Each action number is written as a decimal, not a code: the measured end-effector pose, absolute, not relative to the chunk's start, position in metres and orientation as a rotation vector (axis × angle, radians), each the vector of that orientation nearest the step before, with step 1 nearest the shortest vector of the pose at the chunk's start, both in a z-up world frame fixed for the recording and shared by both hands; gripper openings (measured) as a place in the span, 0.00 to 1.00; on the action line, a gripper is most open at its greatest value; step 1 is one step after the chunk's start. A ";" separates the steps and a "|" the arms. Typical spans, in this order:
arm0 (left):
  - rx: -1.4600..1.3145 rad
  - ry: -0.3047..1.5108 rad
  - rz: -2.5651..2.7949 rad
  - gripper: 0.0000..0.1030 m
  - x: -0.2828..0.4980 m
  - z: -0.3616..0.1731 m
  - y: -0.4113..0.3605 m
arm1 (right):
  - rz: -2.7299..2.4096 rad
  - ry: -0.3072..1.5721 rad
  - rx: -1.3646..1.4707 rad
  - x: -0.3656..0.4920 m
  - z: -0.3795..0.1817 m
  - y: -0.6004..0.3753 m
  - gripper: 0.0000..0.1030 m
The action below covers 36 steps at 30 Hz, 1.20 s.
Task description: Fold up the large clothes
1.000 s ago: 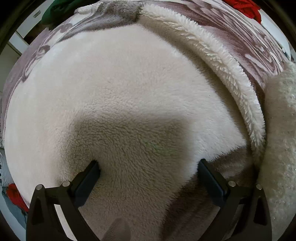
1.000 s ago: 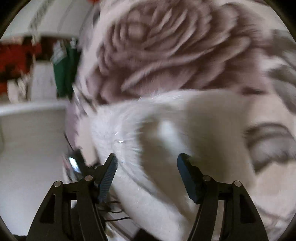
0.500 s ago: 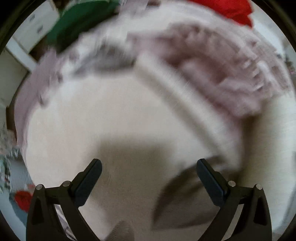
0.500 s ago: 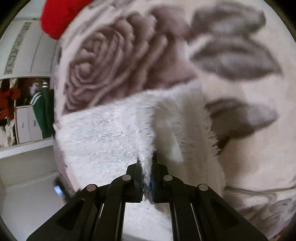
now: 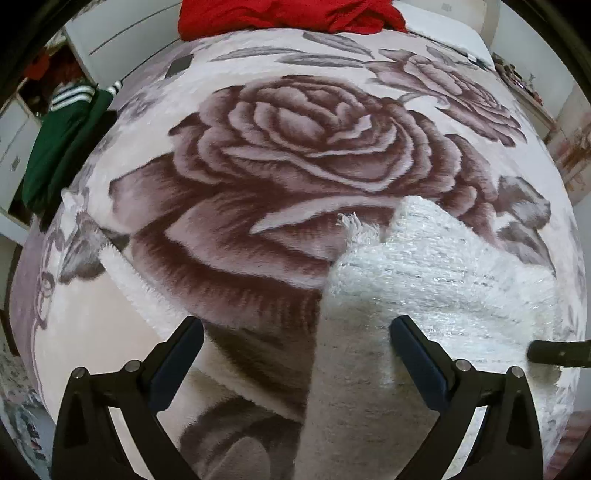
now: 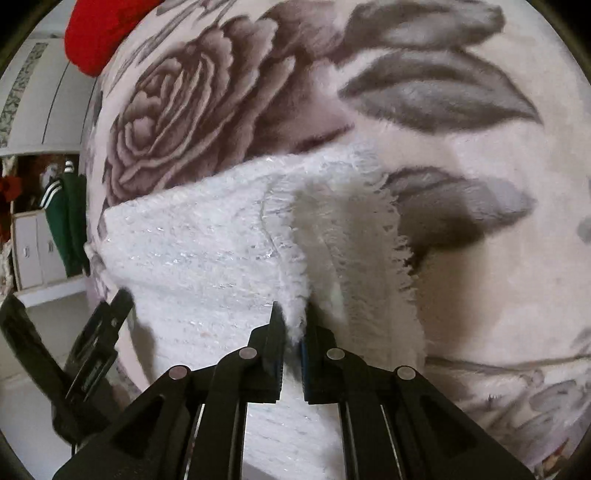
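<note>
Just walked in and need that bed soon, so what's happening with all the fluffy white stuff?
A person with a handheld gripper in each hand is folding a fuzzy white garment on the rose-print blanket. The right gripper is shut on a fold of the garment. The left gripper is open above the blanket and the garment's edge, holding nothing. Red clothing lies at the far end, and a green jacket hangs off to the side.
</note>
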<state>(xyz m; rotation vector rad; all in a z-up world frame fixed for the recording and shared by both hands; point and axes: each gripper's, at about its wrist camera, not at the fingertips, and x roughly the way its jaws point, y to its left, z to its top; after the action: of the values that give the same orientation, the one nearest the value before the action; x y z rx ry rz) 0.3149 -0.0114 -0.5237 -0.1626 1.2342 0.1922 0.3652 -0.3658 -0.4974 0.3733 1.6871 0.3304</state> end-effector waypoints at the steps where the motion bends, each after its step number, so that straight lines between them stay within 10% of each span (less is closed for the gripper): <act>1: -0.182 1.238 0.189 1.00 0.314 -0.524 -0.010 | 0.344 1.683 0.337 0.366 -0.491 -0.365 0.07; 10: -0.239 1.238 0.168 1.00 0.303 -0.515 0.005 | 0.383 1.636 0.168 0.361 -0.489 -0.366 0.45; 12: -0.288 1.242 0.141 1.00 0.292 -0.514 0.018 | 0.370 1.646 0.197 0.363 -0.490 -0.380 0.85; 13: -0.307 1.246 0.130 1.00 0.286 -0.515 0.023 | 0.383 1.648 0.240 0.363 -0.494 -0.390 0.89; 31: -0.800 1.222 -0.288 1.00 0.274 -0.584 0.010 | 0.834 1.697 1.012 0.350 -0.628 -0.444 0.97; 36: -0.731 1.180 -0.265 0.81 0.283 -0.567 -0.001 | 0.908 1.724 0.983 0.351 -0.626 -0.407 0.94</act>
<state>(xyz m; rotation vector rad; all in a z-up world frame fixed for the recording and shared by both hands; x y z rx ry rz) 0.2834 -0.0011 -0.5666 -0.7306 1.1803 -0.2653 0.3506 -0.4066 -0.6261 0.9831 1.7235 0.9078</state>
